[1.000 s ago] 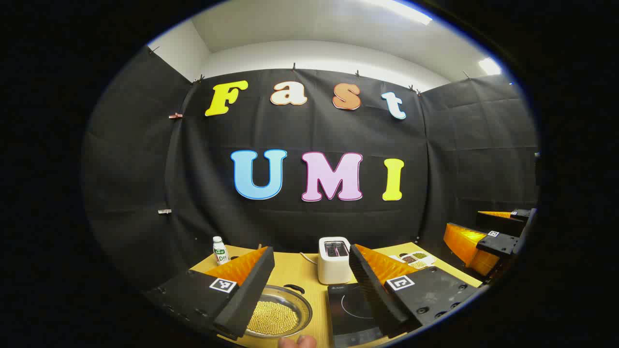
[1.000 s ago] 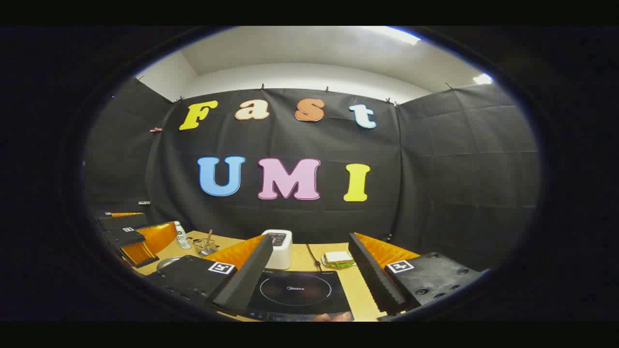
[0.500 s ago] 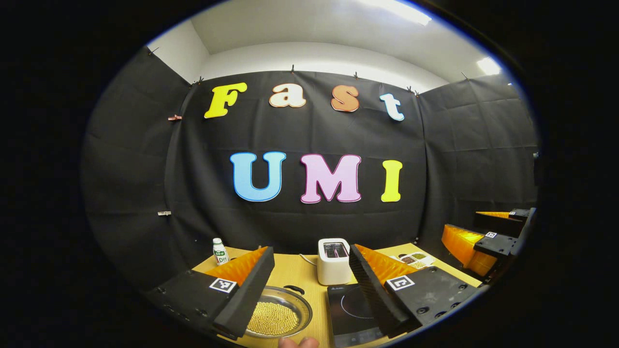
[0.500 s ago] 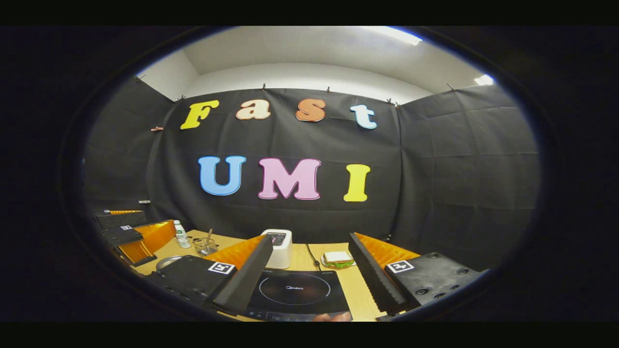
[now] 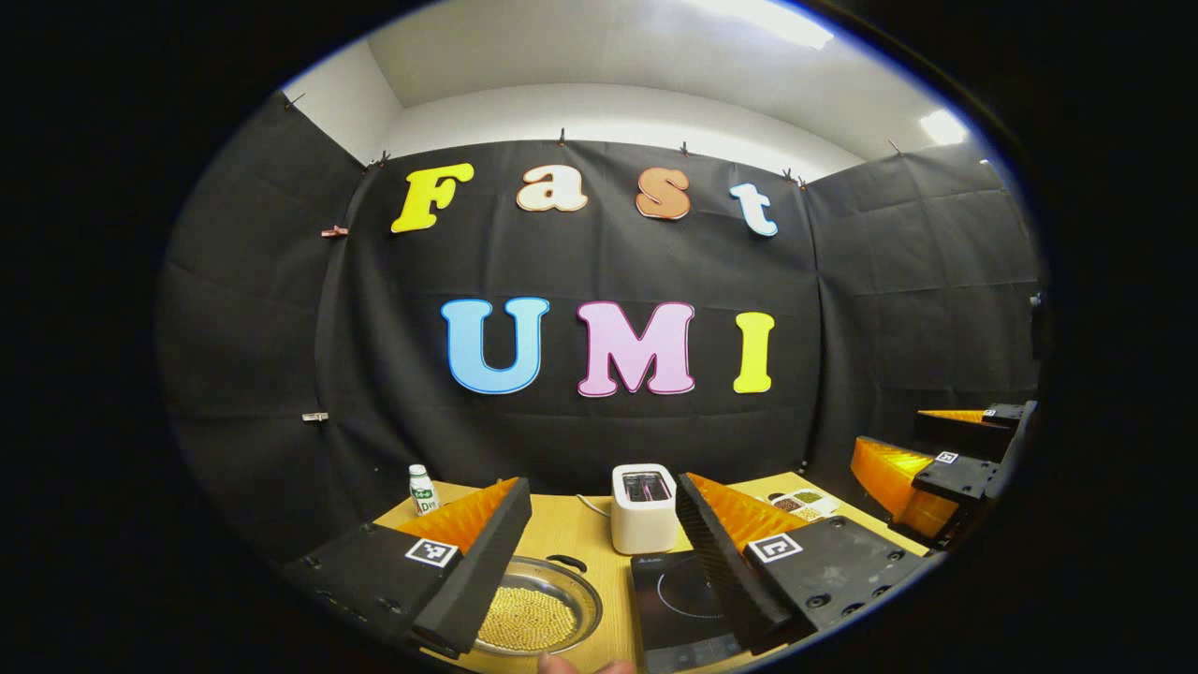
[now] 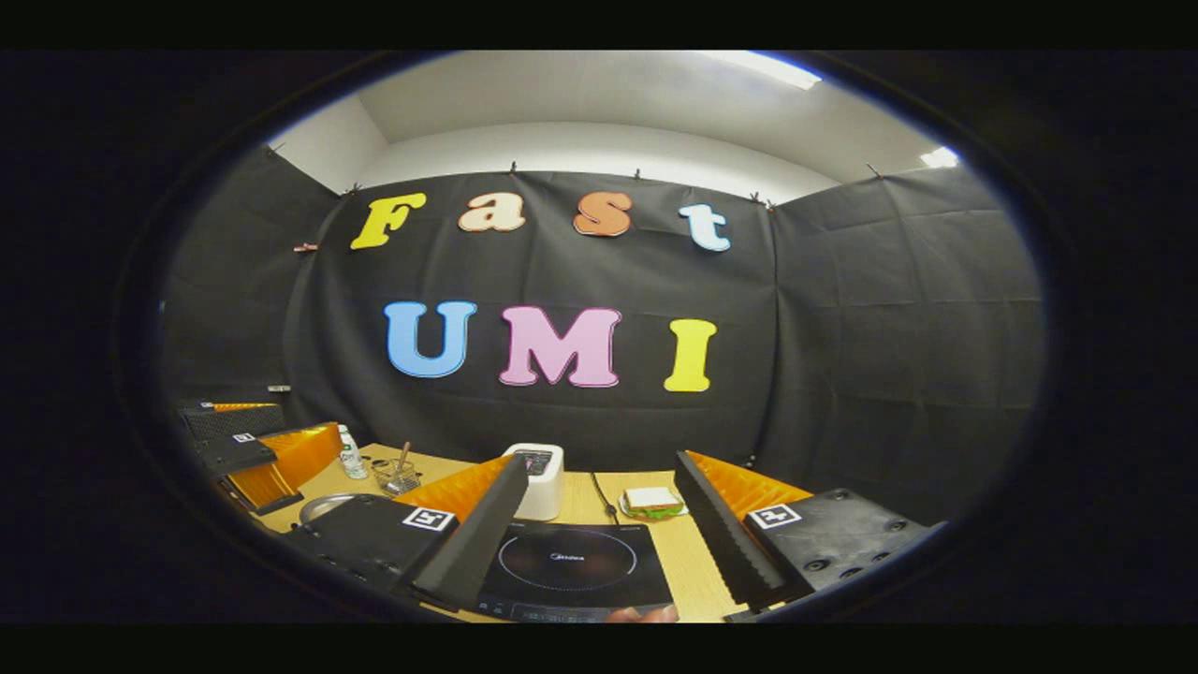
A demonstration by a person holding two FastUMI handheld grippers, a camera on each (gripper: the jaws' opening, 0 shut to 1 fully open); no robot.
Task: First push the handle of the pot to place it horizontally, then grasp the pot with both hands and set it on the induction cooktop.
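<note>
Both grippers, left gripper point(image 5: 591, 562) and right gripper point(image 6: 599, 538), hover level, jaws spread, gripping nothing.

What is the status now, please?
Both tools open, empty, above the table. Pot of yellow grains beside the cooktop, not on it. Nothing blocking.

Shiny metal pot point(image 5: 536, 613); glossy black cooktop point(image 6: 571, 566); matt wood table point(image 5: 571, 524).

Little can be read here. The induction cooktop point(image 6: 571, 571) carries a small pale brand mark at the centre of its ring, too small to make out. The bottle point(image 5: 423, 490) has a green-and-white label, blurred. Each hand-held gripper bears a square black-and-white coded tag point(image 5: 774, 548), point(image 6: 428, 519), no letters.
</note>
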